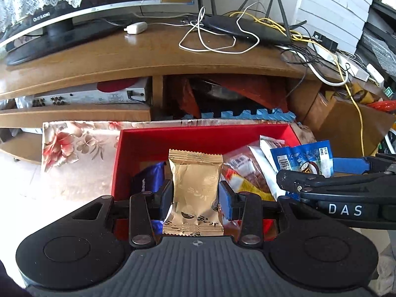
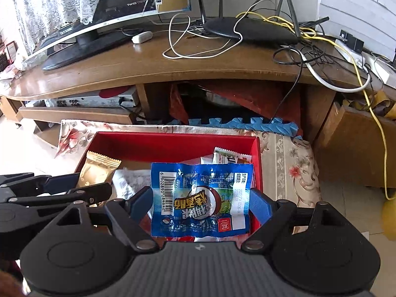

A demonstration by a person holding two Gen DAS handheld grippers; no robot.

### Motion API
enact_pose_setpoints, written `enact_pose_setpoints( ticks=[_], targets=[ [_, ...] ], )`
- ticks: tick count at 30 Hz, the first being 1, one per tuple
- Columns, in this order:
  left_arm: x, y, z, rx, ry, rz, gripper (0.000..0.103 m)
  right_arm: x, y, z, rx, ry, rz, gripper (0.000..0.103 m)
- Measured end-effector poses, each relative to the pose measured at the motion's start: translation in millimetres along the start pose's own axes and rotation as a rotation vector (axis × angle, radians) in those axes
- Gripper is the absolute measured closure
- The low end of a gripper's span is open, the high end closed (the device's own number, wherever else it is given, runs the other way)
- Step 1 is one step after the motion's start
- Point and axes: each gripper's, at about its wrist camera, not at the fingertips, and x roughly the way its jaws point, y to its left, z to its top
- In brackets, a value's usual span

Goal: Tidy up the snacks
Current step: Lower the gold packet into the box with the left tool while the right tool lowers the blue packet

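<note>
My left gripper (image 1: 195, 198) is shut on a gold snack packet (image 1: 195, 188) and holds it upright over the red box (image 1: 173, 138). My right gripper (image 2: 201, 201) is shut on a blue snack packet (image 2: 201, 198), held over the right part of the red box (image 2: 173, 146). The blue packet also shows in the left wrist view (image 1: 302, 158), and the gold packet in the right wrist view (image 2: 96, 170). Inside the box lie a dark blue packet (image 1: 148, 175), a red-and-clear packet (image 1: 245, 170) and a white packet (image 2: 230, 158).
The box sits on a floral cloth (image 2: 289, 170). Behind it stands a low wooden TV cabinet (image 1: 148, 57) with a monitor (image 1: 61, 19), a router (image 2: 250, 31) and tangled cables (image 1: 217, 37). Blue foam mats (image 2: 240, 121) and cardboard (image 1: 346, 121) lie behind and right.
</note>
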Motion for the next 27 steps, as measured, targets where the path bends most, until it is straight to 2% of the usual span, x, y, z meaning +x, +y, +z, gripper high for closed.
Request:
enact_pose_setpoints(
  ticks=[11,27],
  targets=[
    [25.3,7.5,9.5,-0.019,0.041,0.016,0.056,33.2,-4.1,15.0,0.011,0.045,0.016,0.023],
    [42.3,8.0,3.3,-0.002,0.090,0.048,0.056,55.7,-2.1,12.2,-0.009,0.108,0.007,0.021]
  ],
)
